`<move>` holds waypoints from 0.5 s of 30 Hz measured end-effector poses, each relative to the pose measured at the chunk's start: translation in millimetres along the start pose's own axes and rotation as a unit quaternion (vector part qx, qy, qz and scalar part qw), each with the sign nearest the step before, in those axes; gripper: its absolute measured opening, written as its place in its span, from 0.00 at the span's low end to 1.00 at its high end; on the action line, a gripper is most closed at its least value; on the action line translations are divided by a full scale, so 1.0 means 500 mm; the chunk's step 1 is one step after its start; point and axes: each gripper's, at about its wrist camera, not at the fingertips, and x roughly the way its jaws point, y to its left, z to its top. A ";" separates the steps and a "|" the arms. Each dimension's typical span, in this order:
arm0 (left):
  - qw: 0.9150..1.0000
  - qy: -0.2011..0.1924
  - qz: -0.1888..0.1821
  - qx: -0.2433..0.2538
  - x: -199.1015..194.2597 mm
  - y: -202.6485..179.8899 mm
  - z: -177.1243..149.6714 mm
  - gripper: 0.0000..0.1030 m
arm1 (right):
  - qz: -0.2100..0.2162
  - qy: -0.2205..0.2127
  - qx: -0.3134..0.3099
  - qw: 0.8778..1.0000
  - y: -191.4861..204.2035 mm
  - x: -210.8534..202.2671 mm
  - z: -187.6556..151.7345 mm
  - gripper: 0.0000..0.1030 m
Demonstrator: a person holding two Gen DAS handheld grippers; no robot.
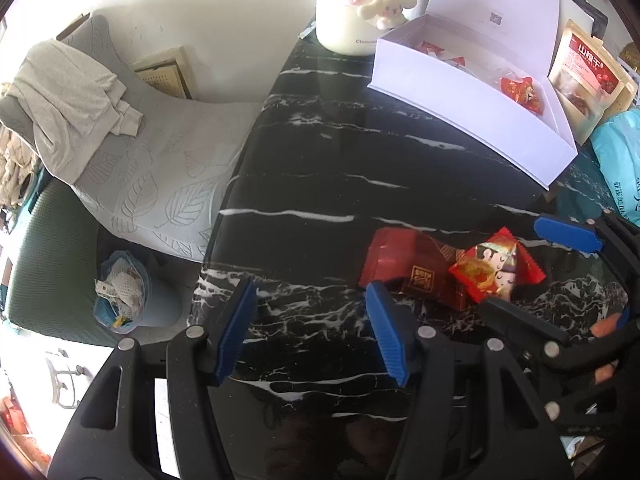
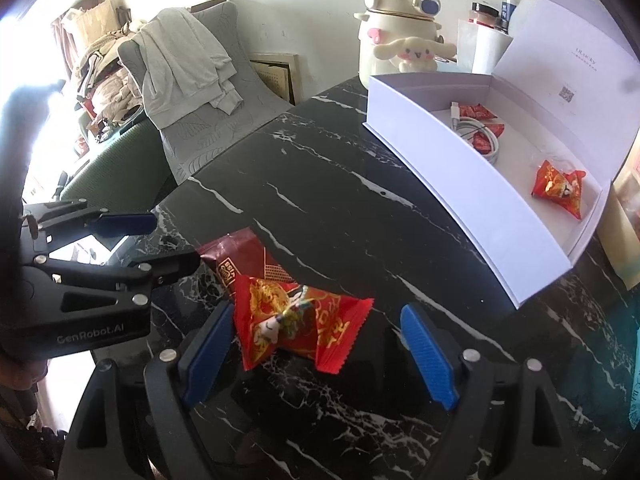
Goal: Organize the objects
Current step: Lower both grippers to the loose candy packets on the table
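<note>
A bright red candy packet [image 2: 296, 322] lies on the black marble table [image 2: 320, 208], partly on a dark red packet [image 2: 244, 262]. My right gripper [image 2: 316, 344] is open with its blue pads on either side of the bright packet, not closed on it. My left gripper [image 1: 312, 326] is open and empty just left of the dark red packet [image 1: 412, 268]; the bright packet [image 1: 494, 268] lies beyond it. An open white box [image 2: 460, 184] at the right holds several red packets [image 2: 560, 188] and a white cable [image 2: 476, 132].
A cream Cinnamoroll bottle [image 2: 396, 36] stands behind the box. A snack pouch [image 1: 588, 76] and a teal bag [image 1: 620, 160] sit at the right. A grey chair with clothing [image 2: 188, 76] and a bin [image 1: 120, 292] are off the table's left edge.
</note>
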 end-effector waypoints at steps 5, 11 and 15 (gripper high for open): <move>1.000 0.007 -0.011 -0.001 0.005 -0.002 -0.002 0.54 | 0.014 -0.002 0.013 1.000 -0.016 0.001 -0.003 0.67; 0.999 0.004 -0.035 -0.002 -0.001 -0.009 0.006 0.57 | 0.006 -0.008 0.001 1.000 -0.022 -0.013 -0.008 0.56; 0.999 -0.001 -0.043 0.015 -0.004 -0.031 0.013 0.66 | 0.000 -0.006 0.009 1.000 -0.040 -0.022 -0.019 0.55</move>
